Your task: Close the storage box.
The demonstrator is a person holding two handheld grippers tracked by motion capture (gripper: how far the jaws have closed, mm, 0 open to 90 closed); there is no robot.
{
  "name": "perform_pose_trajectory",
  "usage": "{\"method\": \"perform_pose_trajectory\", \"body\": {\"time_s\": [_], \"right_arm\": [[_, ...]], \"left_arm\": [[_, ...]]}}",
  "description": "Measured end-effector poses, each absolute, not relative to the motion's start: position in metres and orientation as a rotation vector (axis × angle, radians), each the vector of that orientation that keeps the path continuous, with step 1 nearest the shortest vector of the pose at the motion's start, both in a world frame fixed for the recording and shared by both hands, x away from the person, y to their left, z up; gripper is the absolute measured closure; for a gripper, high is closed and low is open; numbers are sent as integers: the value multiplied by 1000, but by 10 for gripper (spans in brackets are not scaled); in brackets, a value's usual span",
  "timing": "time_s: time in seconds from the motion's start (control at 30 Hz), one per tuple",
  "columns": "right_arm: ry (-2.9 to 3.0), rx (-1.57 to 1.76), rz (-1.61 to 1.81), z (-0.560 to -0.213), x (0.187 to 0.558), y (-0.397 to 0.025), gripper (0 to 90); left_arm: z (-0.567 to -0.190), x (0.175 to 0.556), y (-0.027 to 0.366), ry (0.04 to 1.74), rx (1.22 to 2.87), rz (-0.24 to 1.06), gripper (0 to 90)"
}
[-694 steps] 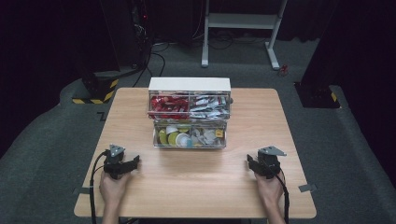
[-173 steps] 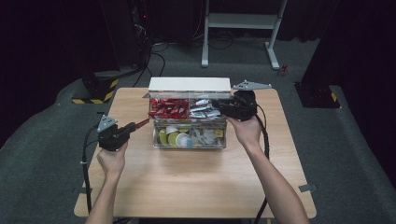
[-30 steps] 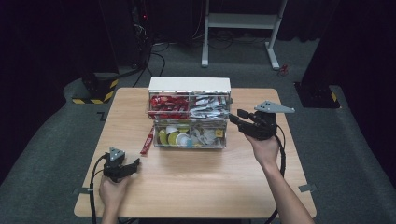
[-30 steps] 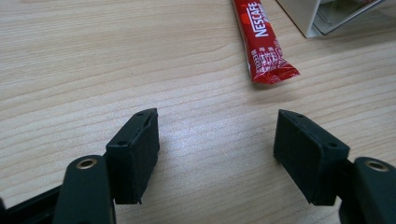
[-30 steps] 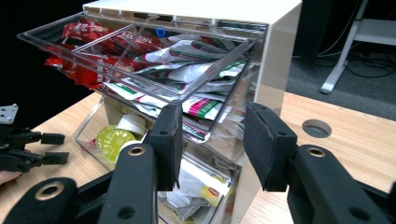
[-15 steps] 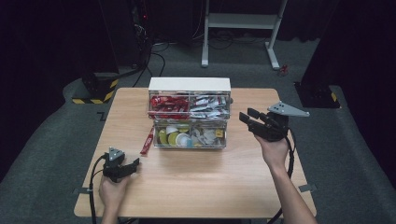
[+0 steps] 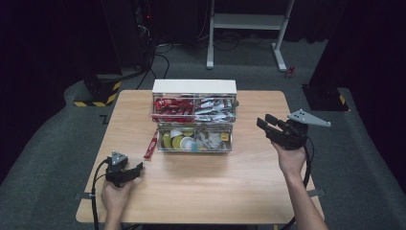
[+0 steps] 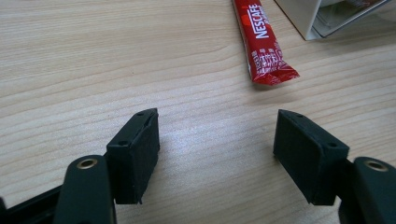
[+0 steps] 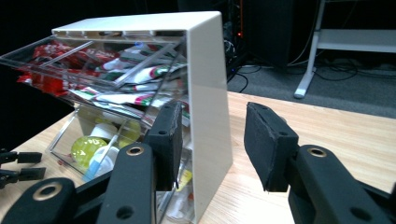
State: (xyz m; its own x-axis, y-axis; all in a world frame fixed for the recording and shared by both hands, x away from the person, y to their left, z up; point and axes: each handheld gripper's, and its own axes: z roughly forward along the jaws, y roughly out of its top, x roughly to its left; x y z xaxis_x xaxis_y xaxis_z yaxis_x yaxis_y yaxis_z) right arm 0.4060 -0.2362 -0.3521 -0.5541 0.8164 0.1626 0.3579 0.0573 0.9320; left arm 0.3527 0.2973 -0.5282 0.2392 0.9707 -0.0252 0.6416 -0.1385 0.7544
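The left gripper [image 7: 139,167] rests low on the wooden surface [image 7: 215,182] near the person, jaws spread wide and empty. Just ahead of it lies the red coffee stick [image 8: 264,44], flat beside the clear organizer [image 7: 194,117]. Farther right, the right gripper [image 7: 264,121] hovers with jaws apart, empty, beside the organizer's white side wall.

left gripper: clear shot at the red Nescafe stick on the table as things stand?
Probably yes. The left gripper has its jaws open and aimed over bare wood toward the red Nescafe stick, which lies flat on the table with nothing between them. The organiser stands just beside the stick's far end, which could crowd a grasp there.
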Motion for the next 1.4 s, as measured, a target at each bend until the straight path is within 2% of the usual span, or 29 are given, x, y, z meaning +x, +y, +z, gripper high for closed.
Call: {"method": "perform_pose_trajectory", "body": {"time_s": [0.83, 1.4], "right_arm": [[1875, 1301, 1431, -393, 397, -278, 538], [1879, 1394, 1279, -442, 405, -287, 512]], "left_arm": [[-528, 353, 297, 1476, 1862, 644, 316], [-528, 353, 297, 1477, 1861, 644, 316]]}}
